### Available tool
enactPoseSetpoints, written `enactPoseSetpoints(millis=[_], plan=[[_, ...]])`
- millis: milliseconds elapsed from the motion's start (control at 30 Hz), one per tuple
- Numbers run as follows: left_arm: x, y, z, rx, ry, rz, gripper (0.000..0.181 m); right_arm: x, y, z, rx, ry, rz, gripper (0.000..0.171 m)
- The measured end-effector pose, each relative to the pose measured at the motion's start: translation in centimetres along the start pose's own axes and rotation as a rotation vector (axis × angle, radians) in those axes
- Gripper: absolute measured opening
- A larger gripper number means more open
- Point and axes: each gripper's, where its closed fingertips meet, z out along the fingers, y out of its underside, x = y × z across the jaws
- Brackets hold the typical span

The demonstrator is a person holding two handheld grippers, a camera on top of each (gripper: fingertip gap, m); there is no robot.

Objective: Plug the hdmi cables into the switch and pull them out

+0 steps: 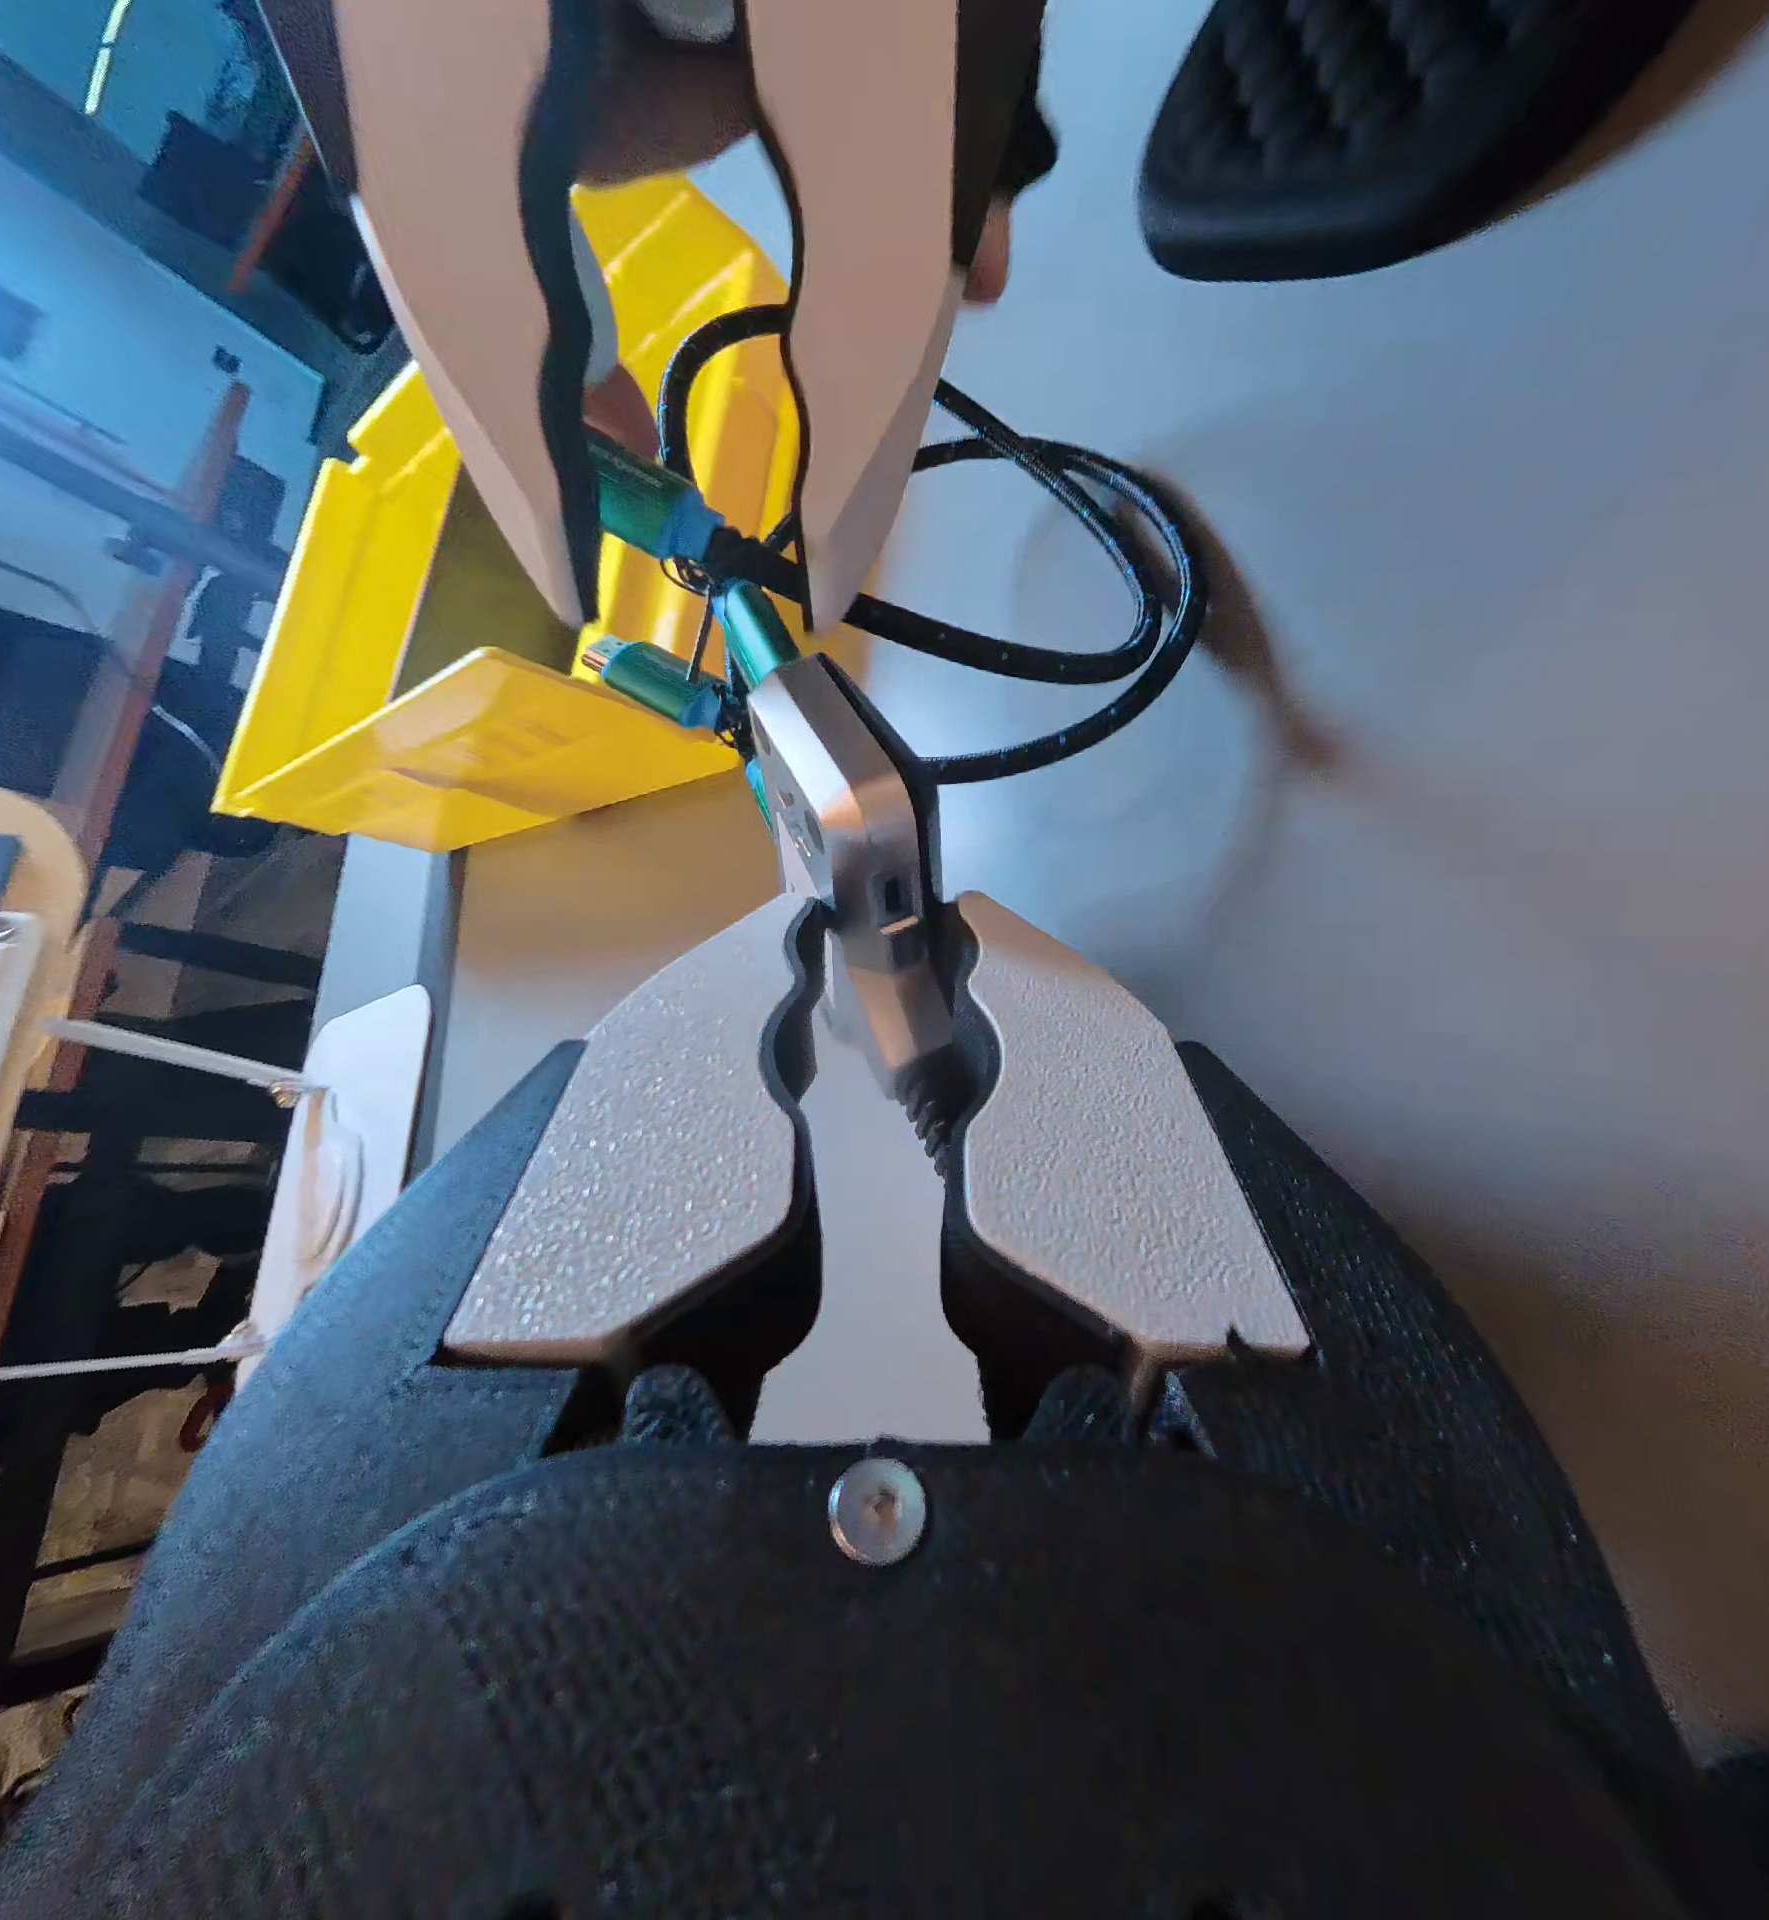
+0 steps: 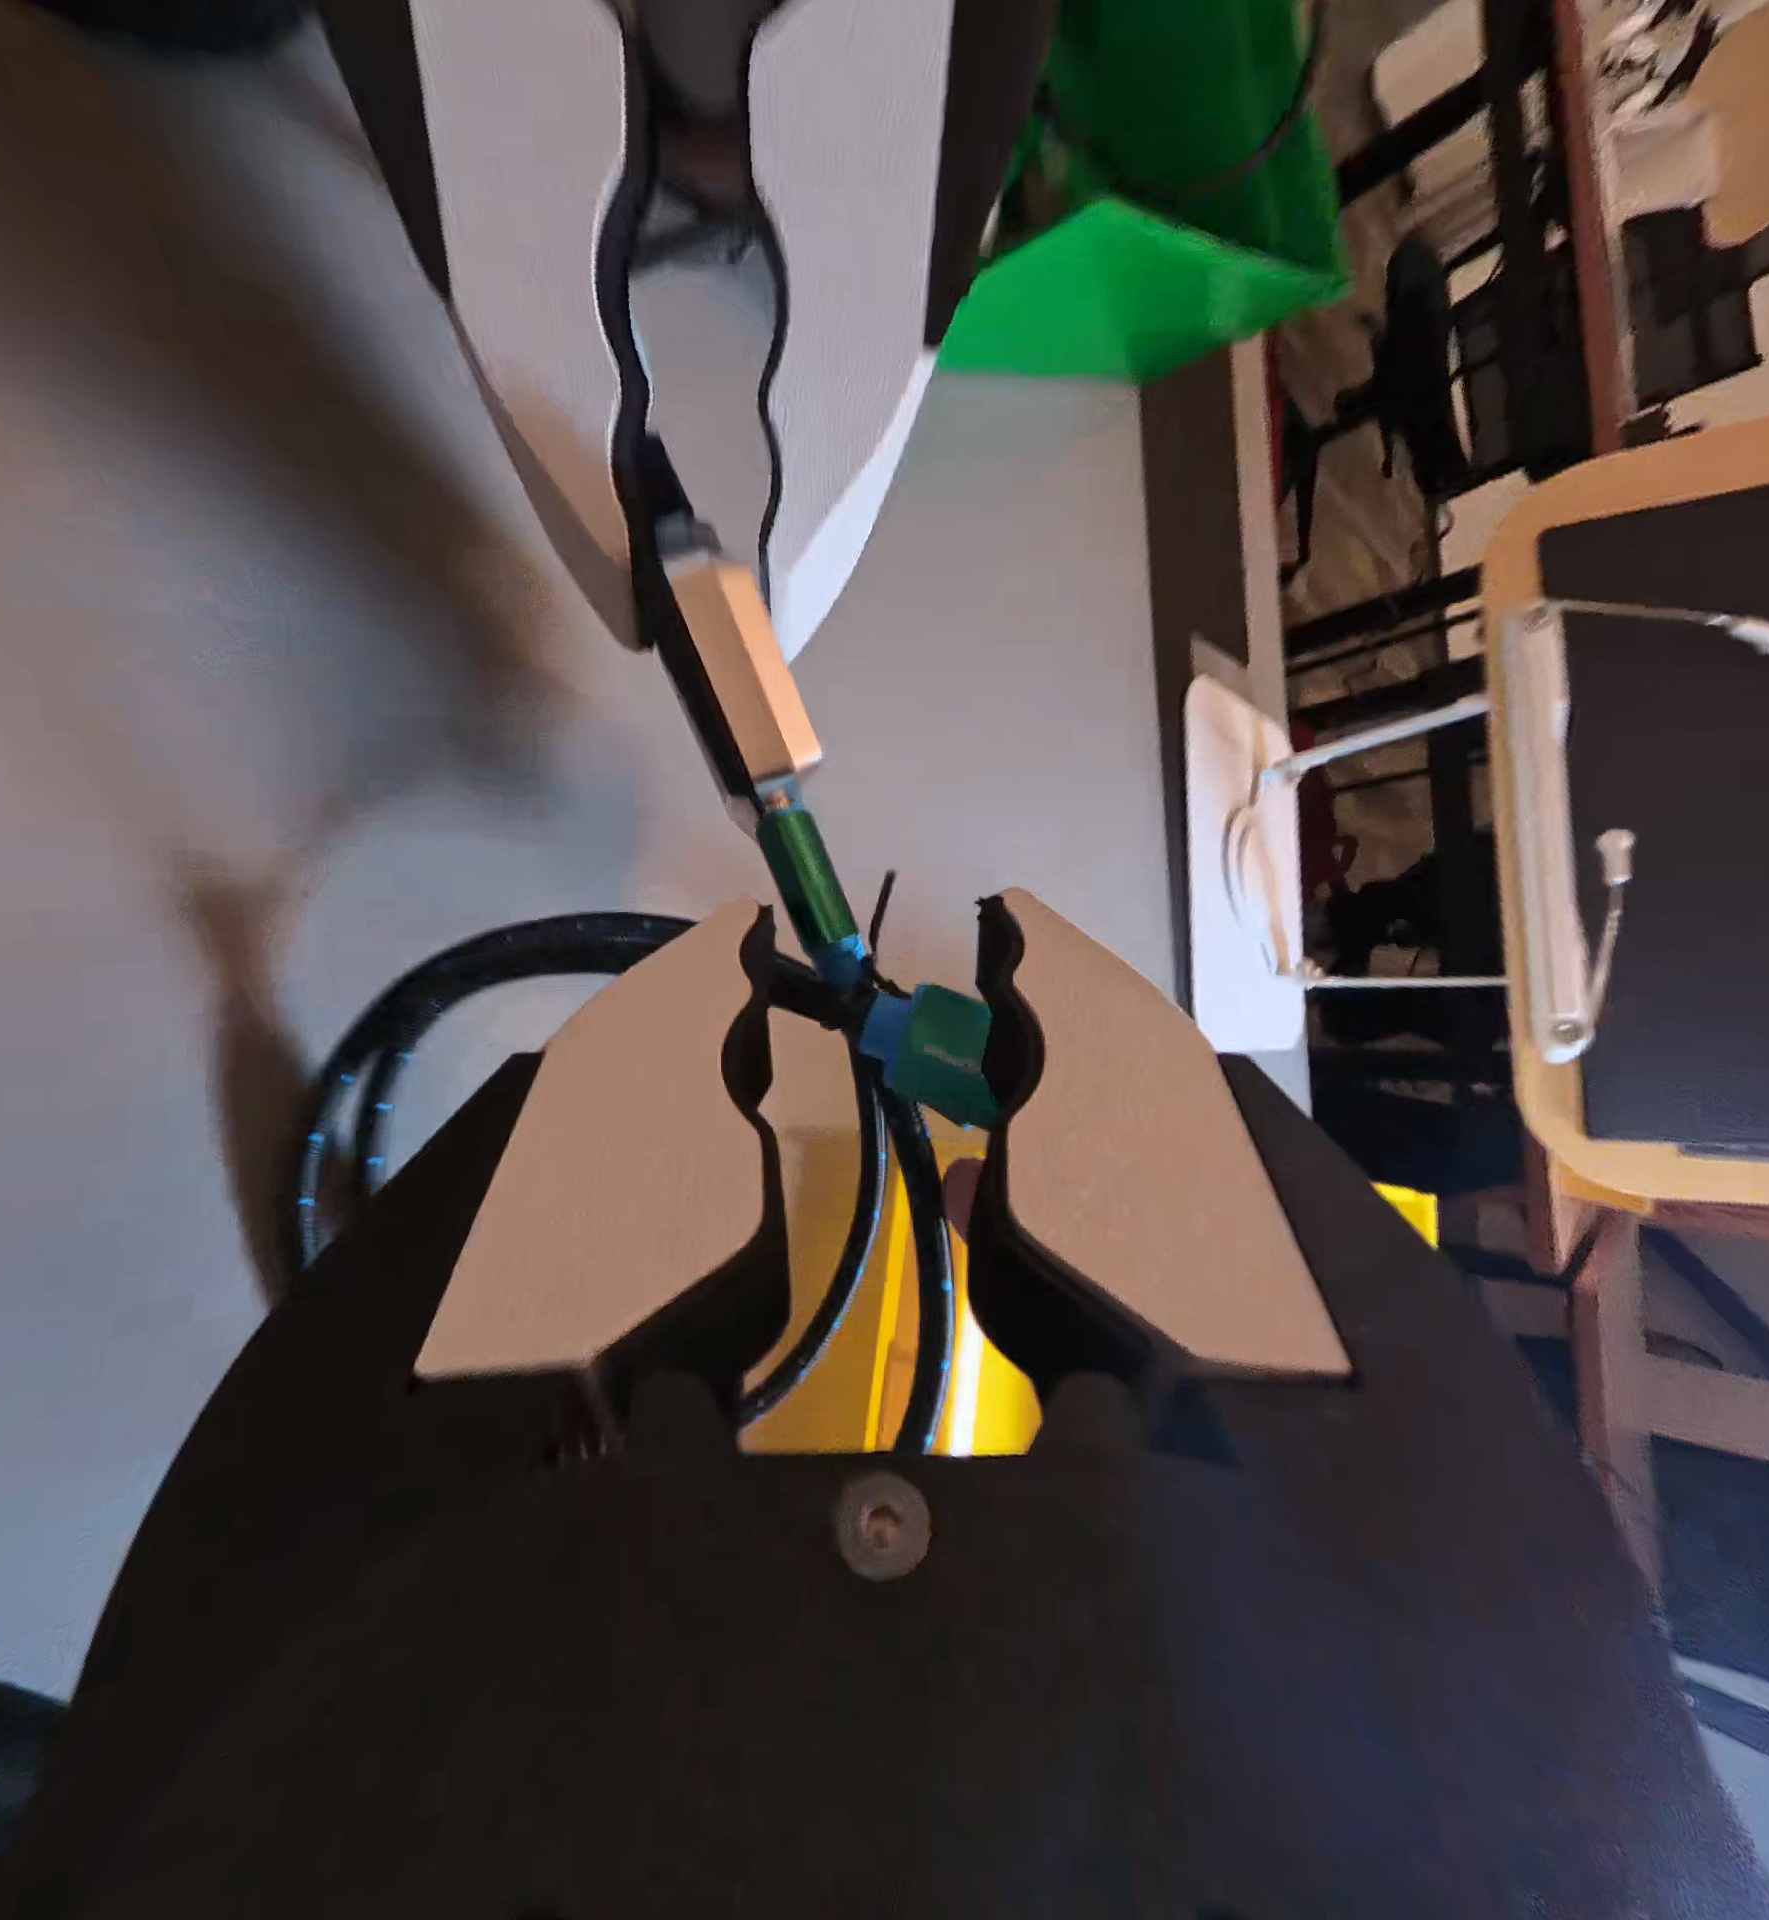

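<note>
While the white table (image 1: pixel 1482 935) fills most of what I see, a yellow bin (image 1: pixel 444 748) sits at its edge, and black hdmi cables (image 1: pixel 1119 644) loop on the table just beside the bin. My left gripper (image 1: pixel 885 914) is squeezed tight on the silver switch (image 1: pixel 838 769) and holds it up off the table, and one green plug (image 2: pixel 807 883) is stuck in the switch's far end. My right gripper (image 2: pixel 875 914) has its fingers apart around the cables, with another green plug (image 2: pixel 942 1049) loose between them, touching the right finger.
</note>
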Motion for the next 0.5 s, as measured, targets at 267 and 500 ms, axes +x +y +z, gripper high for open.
enactPoseSetpoints(millis=[267, 500], plan=[[0.9, 0.4, 0.2, -0.031, 0.042, 0.033, 0.022, -0.9, 0.1, 0.6, 0.062, 0.095, -0.071, 0.039], [1.4, 0.8, 0.7, -0.083, 0.029, 0.111, 0.023, -2.8, 0.6, 1.4, -0.029, 0.022, -0.148, 0.021]])
